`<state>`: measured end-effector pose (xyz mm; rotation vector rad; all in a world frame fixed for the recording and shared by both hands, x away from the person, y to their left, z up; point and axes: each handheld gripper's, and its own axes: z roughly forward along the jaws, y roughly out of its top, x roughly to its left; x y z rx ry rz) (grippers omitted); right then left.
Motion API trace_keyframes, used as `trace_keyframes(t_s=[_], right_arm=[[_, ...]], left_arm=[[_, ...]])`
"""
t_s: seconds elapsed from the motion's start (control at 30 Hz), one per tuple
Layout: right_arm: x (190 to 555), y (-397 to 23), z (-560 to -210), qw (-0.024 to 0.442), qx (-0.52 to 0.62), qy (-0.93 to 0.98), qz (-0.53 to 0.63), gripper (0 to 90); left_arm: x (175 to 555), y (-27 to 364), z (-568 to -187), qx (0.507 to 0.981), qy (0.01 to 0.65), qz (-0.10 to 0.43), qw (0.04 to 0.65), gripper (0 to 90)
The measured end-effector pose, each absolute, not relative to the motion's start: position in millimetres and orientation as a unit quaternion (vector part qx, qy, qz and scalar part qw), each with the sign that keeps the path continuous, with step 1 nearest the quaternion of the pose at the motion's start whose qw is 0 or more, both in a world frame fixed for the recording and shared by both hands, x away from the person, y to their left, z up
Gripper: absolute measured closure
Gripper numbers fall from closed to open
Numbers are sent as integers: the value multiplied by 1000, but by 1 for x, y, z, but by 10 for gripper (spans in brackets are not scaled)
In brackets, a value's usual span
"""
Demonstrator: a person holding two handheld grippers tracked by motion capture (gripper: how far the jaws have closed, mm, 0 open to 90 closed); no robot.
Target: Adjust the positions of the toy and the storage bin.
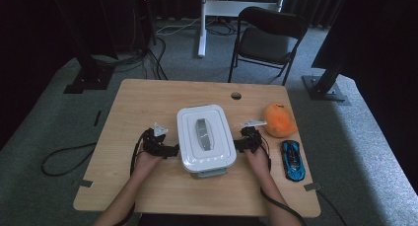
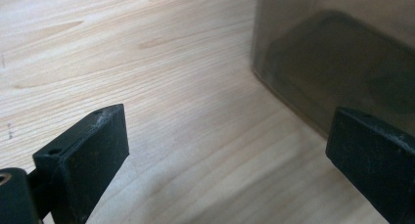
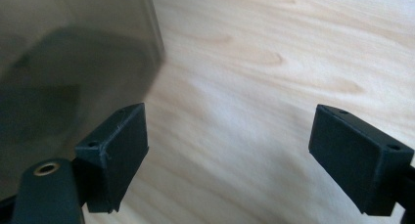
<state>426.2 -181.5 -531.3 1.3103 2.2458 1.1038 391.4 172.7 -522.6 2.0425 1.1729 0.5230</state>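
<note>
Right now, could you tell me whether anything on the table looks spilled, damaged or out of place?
Nothing stands out. The lidded box sits flat with its lid on, and the orange plush toy and blue toy car lie apart beside it on the table.

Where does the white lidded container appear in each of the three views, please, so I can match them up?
High view: the container sits mid-table between the left gripper and right gripper.
Left gripper view: its translucent wall fills the upper right.
Right gripper view: its wall fills the upper left.
Shared landmark: the pale wooden table.
</note>
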Motion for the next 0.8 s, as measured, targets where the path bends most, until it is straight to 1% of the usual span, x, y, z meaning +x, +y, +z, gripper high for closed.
trace_keyframes(t_s=[0.07,0.13,0.2,0.4,0.5,0.8], right_arm=[[429,-178,-527,158,454,785,390,139],[431,-175,-524,165,449,785,394,138],[433,-172,-522,158,443,785,402,146],[436,-170,-518,159,432,794,398,156],[435,-168,-516,168,423,794,404,174],[434,-159,-515,148,402,805,410,190]], left_arm=[[394,172,-522,791,451,210,356,29],[395,170,-521,794,447,205,358,29],[395,167,-519,798,438,206,358,29],[391,166,-512,804,427,209,357,27],[389,166,-510,807,422,218,351,27],[379,172,-508,806,425,226,345,28]])
